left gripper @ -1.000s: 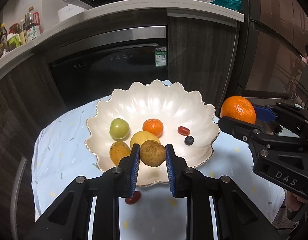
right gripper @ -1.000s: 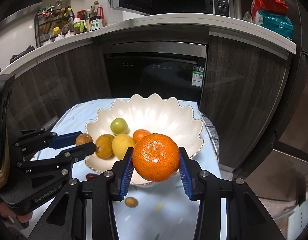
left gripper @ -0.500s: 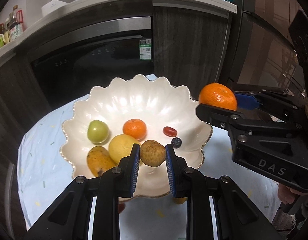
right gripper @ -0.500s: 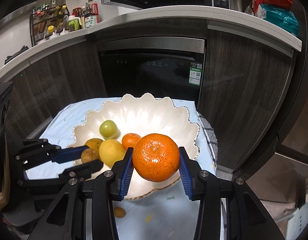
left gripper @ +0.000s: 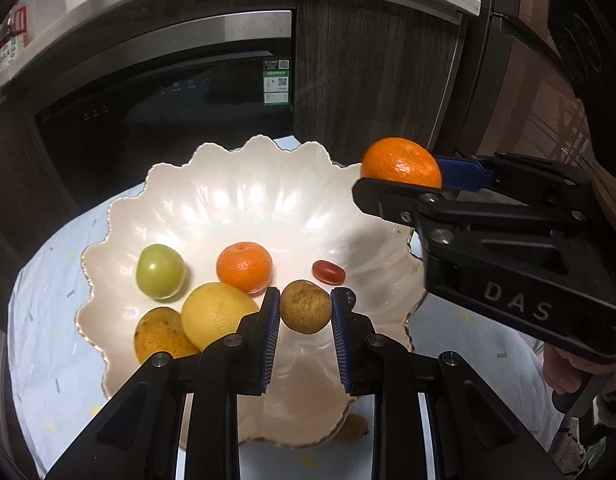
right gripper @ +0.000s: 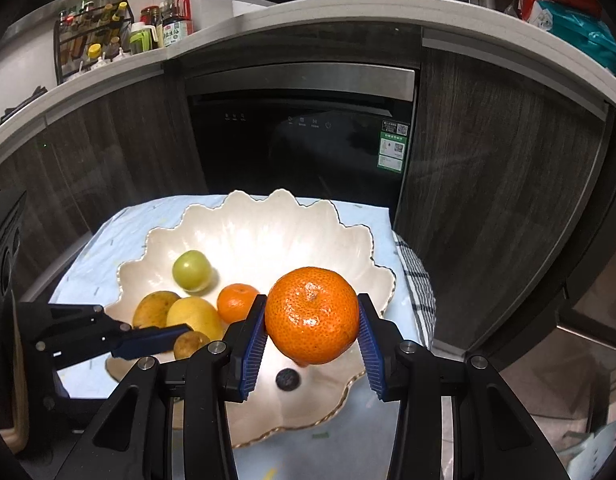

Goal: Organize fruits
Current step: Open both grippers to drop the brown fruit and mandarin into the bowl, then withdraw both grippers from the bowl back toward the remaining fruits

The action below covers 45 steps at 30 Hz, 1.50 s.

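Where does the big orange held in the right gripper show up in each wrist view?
Left wrist: big orange at upper right, clamped in the right gripper seen side-on.
Right wrist: big orange low centre, between the blue pads.
Shared landmark: the scalloped white bowl below it.

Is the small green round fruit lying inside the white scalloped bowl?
Yes, the green fruit rests on the white scalloped bowl's inner surface.
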Each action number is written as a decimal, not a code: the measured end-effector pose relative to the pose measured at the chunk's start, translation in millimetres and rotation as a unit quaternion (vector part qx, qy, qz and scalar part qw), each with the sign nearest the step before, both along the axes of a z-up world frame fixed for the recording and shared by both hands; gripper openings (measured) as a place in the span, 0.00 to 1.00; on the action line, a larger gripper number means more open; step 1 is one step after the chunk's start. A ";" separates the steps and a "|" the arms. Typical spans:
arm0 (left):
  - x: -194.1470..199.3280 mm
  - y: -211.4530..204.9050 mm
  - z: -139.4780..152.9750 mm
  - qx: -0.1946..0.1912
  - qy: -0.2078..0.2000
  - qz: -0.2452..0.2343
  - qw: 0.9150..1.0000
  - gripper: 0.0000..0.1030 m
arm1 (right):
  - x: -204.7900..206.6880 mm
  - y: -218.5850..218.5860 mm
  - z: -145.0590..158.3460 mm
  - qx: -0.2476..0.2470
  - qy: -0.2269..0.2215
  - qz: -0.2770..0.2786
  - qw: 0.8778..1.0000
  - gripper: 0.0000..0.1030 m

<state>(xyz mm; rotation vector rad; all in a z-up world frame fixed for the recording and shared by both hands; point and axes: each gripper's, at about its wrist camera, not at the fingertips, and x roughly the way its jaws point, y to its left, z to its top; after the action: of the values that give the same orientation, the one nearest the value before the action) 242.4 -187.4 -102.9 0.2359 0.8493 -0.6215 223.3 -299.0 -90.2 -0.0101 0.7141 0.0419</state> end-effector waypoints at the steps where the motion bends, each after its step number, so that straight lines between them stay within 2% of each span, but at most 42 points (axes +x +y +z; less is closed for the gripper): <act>1: 1.5 -1.1 -1.4 0.000 0.001 -0.001 1.000 0.25 | 2.3 -0.9 -1.1 0.000 0.001 0.000 1.000 0.42; 20: 22.0 -8.3 -17.4 0.009 0.018 0.004 1.000 0.26 | 30.6 -13.1 -21.4 0.019 0.026 -0.018 0.999 0.43; 24: 22.9 -5.5 -15.4 0.007 0.015 0.010 1.000 0.41 | 31.4 -13.7 -22.5 0.019 0.029 -0.022 0.999 0.44; 27: 23.5 -3.0 -14.2 0.008 0.013 0.015 1.000 0.46 | 31.3 -13.8 -24.2 0.018 0.033 -0.028 0.999 0.45; 28: 23.8 -2.1 -14.1 0.008 0.013 0.017 1.000 0.49 | 30.4 -14.1 -24.0 0.019 0.031 -0.030 0.999 0.51; 29: 23.6 -1.0 -13.5 0.009 0.011 0.020 1.000 0.51 | 28.8 -14.7 -23.0 0.021 0.027 -0.033 0.999 0.61; 31: 22.9 0.3 -12.5 0.010 0.009 0.023 1.000 0.53 | 24.9 -15.5 -20.0 0.019 0.015 -0.044 0.999 0.71; 37: 19.1 1.7 -7.3 0.012 0.001 0.028 1.000 0.60 | 20.2 -14.9 -13.6 0.020 0.008 -0.049 0.999 0.72; 45: 10.4 9.2 2.4 0.012 -0.011 0.038 0.999 0.64 | 8.8 -11.2 -2.4 0.019 -0.001 -0.055 0.998 0.72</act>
<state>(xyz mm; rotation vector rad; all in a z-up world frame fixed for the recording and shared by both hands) 252.9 -178.2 -100.5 0.2300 0.8417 -0.5370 232.0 -310.1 -92.6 0.0655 0.7104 -0.0491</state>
